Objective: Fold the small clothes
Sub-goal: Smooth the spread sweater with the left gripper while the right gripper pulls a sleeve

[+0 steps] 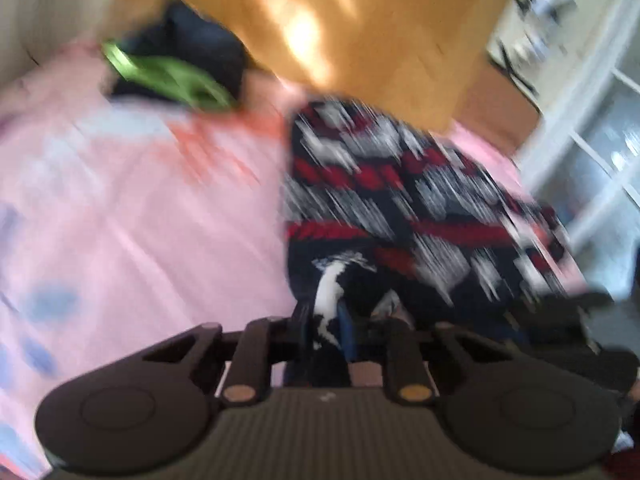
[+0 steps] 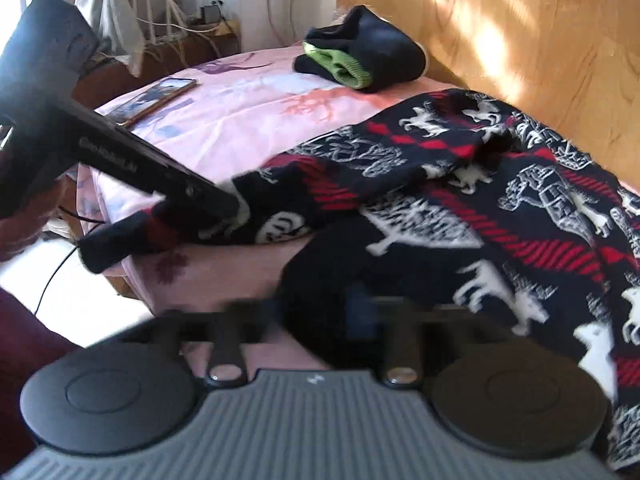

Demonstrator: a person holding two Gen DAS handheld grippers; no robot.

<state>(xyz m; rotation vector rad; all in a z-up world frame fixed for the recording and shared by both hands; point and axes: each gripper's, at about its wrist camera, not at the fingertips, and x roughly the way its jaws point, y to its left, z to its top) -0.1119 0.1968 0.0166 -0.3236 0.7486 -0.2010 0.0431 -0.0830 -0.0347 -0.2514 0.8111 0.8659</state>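
Pink bedding [image 1: 140,200] fills the left wrist view, with a wooden headboard [image 1: 360,20] behind it. A dark patterned sweater [image 1: 380,192] is spread on the right half of the bed, much blurred. The left tool [image 1: 340,320] is seen drawn nearly together on the sweater's near edge, a fold of white and dark cloth standing between its fingers. A small black and green garment [image 1: 176,68] lies bundled near the headboard, well apart from the sweater.

From the right wrist view, the sweater [image 2: 480,208] is seen rumpled and only partly doubled over, one sleeve [image 2: 132,240] hanging off the bed's edge, where the left tool [image 2: 224,204] is pinched on it. The right tool [image 2: 316,320] is blurred; its fingers are judged nearly together on dark hem cloth. The black and green garment [image 2: 360,60] looks already folded. A framed picture [image 2: 156,98] lies on the bedding. The sweater's fold is judged barely begun: sleeves and body are left to do.
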